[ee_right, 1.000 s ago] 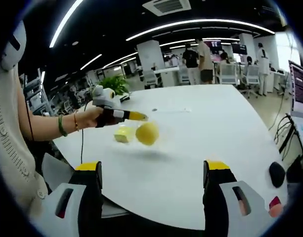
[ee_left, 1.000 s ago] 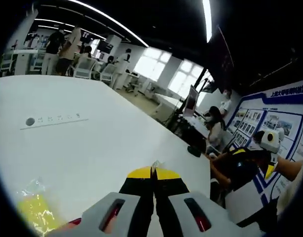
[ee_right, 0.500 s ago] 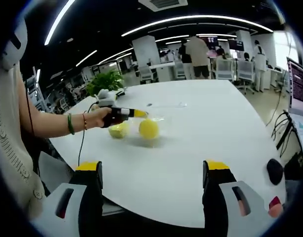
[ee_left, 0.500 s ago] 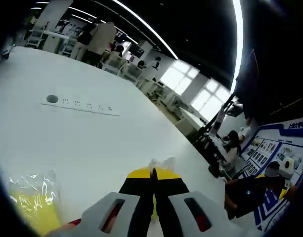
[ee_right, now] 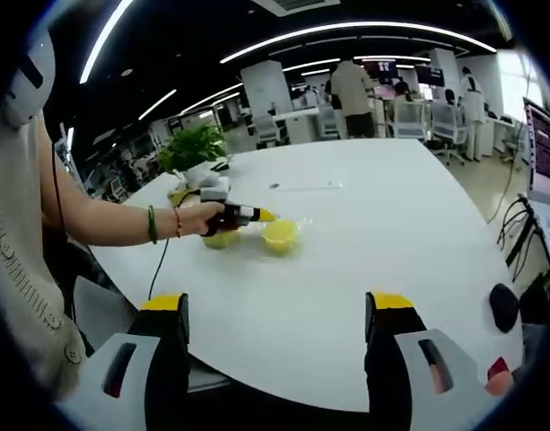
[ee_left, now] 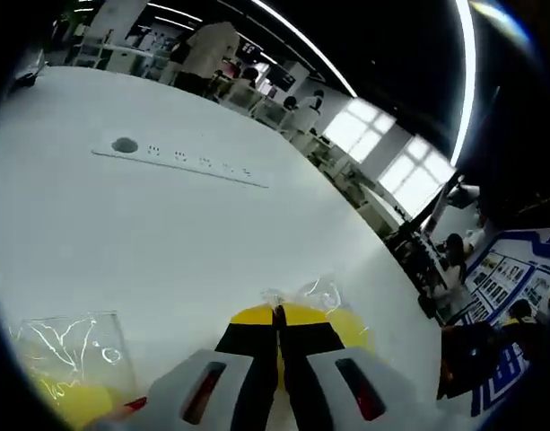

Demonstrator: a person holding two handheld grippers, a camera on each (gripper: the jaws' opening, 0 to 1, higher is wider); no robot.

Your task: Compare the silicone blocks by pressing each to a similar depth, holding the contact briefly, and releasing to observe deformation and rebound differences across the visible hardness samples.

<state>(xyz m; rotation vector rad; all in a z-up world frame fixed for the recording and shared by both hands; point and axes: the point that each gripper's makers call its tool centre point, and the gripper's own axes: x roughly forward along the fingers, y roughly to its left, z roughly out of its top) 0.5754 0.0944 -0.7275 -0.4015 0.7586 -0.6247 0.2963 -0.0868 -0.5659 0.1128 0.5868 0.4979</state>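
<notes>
At the centre of the right gripper view, on the white table (ee_right: 364,269), your left gripper (ee_right: 267,215), held in your hand (ee_right: 205,218), rests its closed yellow tips on top of a round yellow silicone block (ee_right: 281,236) in clear wrap. A second ago that block sat higher and looked rounder; it now looks flatter under the tips. A second yellow block (ee_right: 222,240) lies just beside it, under your hand. In the left gripper view the jaws of the left gripper (ee_left: 278,315) are together at lower centre, the wrapped round block (ee_left: 342,321) just behind them, the other block (ee_left: 73,400) at lower left. Your right gripper (ee_right: 279,310) stands wide apart, empty, well short of the blocks.
</notes>
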